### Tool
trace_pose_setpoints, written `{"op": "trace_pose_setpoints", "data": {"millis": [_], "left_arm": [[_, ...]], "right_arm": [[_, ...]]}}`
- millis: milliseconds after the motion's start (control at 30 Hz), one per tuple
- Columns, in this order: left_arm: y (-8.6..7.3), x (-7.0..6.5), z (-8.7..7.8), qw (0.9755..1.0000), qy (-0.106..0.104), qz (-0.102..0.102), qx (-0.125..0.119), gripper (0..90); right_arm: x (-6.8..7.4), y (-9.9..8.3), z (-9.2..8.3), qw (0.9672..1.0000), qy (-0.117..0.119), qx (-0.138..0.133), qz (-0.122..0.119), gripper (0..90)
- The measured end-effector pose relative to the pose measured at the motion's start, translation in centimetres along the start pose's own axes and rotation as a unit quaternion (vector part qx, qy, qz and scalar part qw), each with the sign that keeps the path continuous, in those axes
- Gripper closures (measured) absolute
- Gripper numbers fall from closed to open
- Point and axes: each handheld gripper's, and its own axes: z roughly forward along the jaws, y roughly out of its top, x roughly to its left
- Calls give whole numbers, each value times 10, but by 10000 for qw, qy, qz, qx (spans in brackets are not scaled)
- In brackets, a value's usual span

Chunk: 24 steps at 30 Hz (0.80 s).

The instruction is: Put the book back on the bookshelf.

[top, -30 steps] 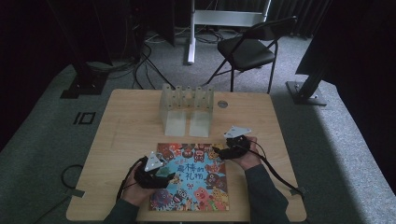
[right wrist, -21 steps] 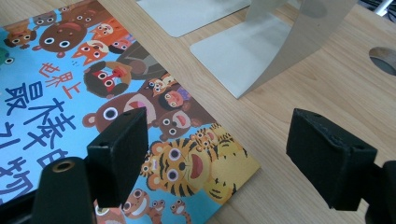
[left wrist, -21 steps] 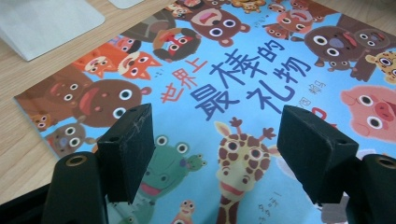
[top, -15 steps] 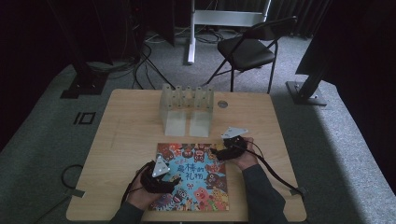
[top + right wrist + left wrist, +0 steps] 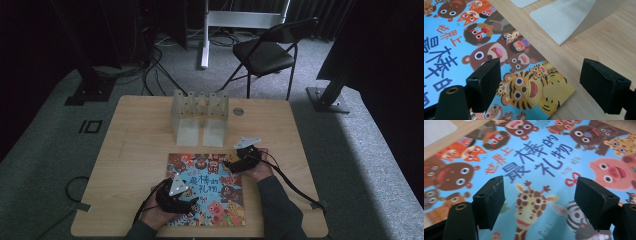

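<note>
A picture book [image 5: 212,175] with cartoon animals and blue Chinese title characters lies flat on the wooden table [image 5: 135,150], near its front edge. My left gripper [image 5: 194,203] hovers over the book's near left part. In the left gripper view its jaws [image 5: 541,195] stand open above the giraffe on the book [image 5: 536,157]; they have just been opening, with nothing between them. My right gripper [image 5: 229,165] is at the book's far right corner. Its jaws [image 5: 544,80] straddle the tiger corner of the book [image 5: 524,87], open and just widened, gripping nothing.
Pale metal bookends [image 5: 200,120] stand upright behind the book, and one base [image 5: 564,20] lies close to the right gripper. A small round disc [image 5: 238,111] rests near the table's far edge. A folding chair [image 5: 265,55] stands beyond the table.
My left gripper has slid a little to the right and toward the near edge over the book. My right gripper has sunk slightly toward the book's far right corner.
</note>
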Motion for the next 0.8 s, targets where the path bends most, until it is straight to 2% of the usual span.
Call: {"op": "trace_pose_setpoints", "data": {"millis": [267,367,567,800], "left_arm": [[0,-12,2,9997,-161,186,58,230],[0,-18,3,9995,-134,262,128,200],[-1,-28,6,9987,-250,396,205,186],[-2,-37,7,9978,-368,516,184,161]], "right_arm": [[-6,-8,5,9997,115,6,194,162],[-10,-14,6,9993,177,29,324,158],[-12,-17,9,9991,233,68,343,155],[-14,-18,13,9987,309,27,409,154]]}}
